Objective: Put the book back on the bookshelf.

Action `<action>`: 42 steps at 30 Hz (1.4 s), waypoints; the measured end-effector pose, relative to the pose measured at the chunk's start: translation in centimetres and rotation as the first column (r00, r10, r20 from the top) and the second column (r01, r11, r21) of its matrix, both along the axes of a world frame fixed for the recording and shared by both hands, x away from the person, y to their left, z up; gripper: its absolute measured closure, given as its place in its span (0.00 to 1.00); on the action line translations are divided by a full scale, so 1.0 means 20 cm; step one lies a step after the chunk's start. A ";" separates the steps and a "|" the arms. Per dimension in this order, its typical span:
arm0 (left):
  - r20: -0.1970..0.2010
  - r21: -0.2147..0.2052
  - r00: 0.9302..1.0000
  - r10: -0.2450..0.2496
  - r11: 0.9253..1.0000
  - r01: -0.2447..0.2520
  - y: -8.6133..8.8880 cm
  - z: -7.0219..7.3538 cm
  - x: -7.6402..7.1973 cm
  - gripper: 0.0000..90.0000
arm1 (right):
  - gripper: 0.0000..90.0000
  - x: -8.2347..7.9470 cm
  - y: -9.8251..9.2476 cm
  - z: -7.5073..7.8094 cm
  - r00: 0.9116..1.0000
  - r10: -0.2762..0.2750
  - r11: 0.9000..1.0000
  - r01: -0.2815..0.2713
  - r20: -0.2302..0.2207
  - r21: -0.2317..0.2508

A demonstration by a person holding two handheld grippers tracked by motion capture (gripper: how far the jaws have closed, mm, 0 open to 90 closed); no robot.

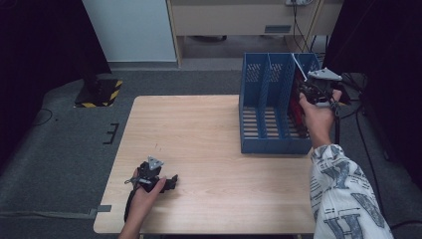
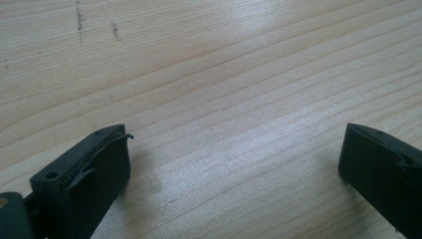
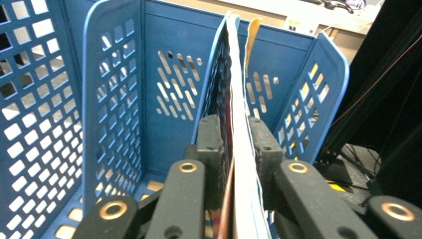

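The room is mostly grey carpet (image 1: 59,124), dim at the edges, with dark curtains (image 1: 35,40) on both sides, a pale panel (image 1: 132,27) at the back left and a light wooden cabinet (image 1: 234,20) behind it with cables hanging near its right end. A black base with yellow-black hazard stripes (image 1: 99,92) sits on the floor off the table's far left corner.

The table (image 1: 199,149) is a light wood-grain top, pretty bare (a couple of faint dark scuffs show up close in the left gripper view). On its far right part stands a blue file rack (image 1: 271,104) with perforated dividers and slatted floors, three slots side by side.

The thing being handled is a thin booklet (image 3: 239,124), white-edged with a colourful cover, standing upright in the rack's rightmost slot, just beside the divider. The right gripper (image 1: 318,89) reaches over the rack's right end, and in its own view both jaws sit tight against the booklet's two faces, so it looks clamped on it with only that thin stack between them.

The left gripper (image 1: 154,179) rests down low near the front left of the table, well apart from the rack, jaws spread wide over bare wood with nothing between them.
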State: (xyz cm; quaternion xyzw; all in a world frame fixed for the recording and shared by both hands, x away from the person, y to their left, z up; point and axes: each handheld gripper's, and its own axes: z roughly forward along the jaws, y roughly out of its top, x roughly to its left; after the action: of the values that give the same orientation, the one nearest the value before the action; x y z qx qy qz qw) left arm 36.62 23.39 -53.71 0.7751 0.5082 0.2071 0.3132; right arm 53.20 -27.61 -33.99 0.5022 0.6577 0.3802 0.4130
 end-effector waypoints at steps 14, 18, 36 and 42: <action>0.000 0.000 1.000 0.000 1.000 0.000 0.00 0.00 0.00 0.00 | 0.40 -0.04 0.01 0.01 0.998 0.029 0.998 -0.032 0.048 0.058; 0.000 0.000 1.000 0.000 1.000 0.000 0.00 0.00 0.00 0.00 | 0.26 -0.05 0.01 0.01 0.998 0.044 0.997 -0.047 0.051 0.060; 0.000 0.000 1.000 0.000 1.000 0.000 0.00 0.00 0.00 0.00 | 0.08 -0.15 -0.03 0.00 0.996 0.089 0.991 -0.091 0.025 0.102; 0.000 0.000 1.000 0.000 1.000 0.000 0.00 0.00 0.00 0.00 | 0.06 -0.18 -0.04 -0.02 0.995 0.094 0.989 -0.095 0.016 0.110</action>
State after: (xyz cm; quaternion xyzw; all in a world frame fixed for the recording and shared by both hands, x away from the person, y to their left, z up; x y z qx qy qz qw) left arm 36.63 23.37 -53.71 0.7750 0.5083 0.2072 0.3132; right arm 49.52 -28.32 -34.33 0.4907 0.6563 0.4381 0.3696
